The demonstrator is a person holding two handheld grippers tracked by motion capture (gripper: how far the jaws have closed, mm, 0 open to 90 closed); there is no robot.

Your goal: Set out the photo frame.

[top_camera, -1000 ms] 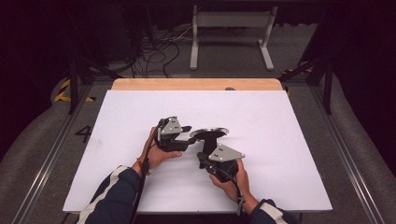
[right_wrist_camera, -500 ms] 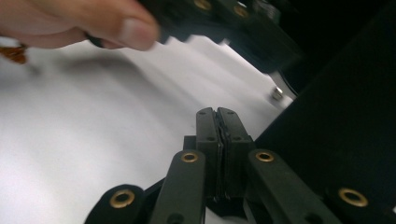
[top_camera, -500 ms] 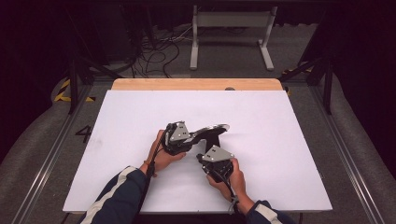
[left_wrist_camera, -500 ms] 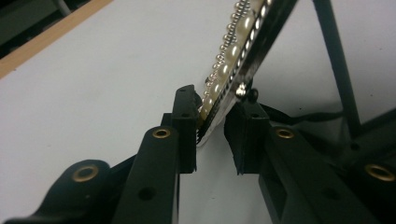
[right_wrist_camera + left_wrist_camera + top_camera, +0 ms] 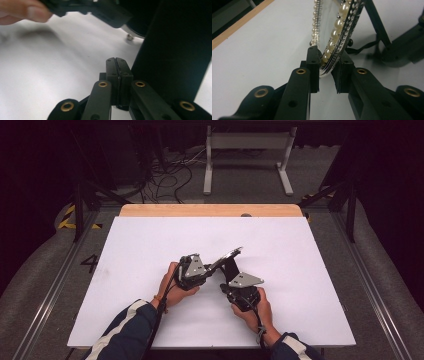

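Your left gripper (image 5: 325, 72) has just been closing its jaws, and now they pinch the lower rim of the oval silver picture frame edged with pearl beads (image 5: 342, 30). The frame stands tilted above the white table (image 5: 300, 270). Your right gripper (image 5: 117, 65) is fully clenched on nothing, just beside the frame's black back stand (image 5: 175, 50). The grip is only on a thin, curved metal edge, so the frame could slip or swing, and a push from the right gripper could fold the stand.

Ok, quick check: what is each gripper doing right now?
Left gripper: jaws just closed onto the rim of the pearl-edged frame, gripping it.
Right gripper: shut, nothing between its jaws, beside the frame's black stand.
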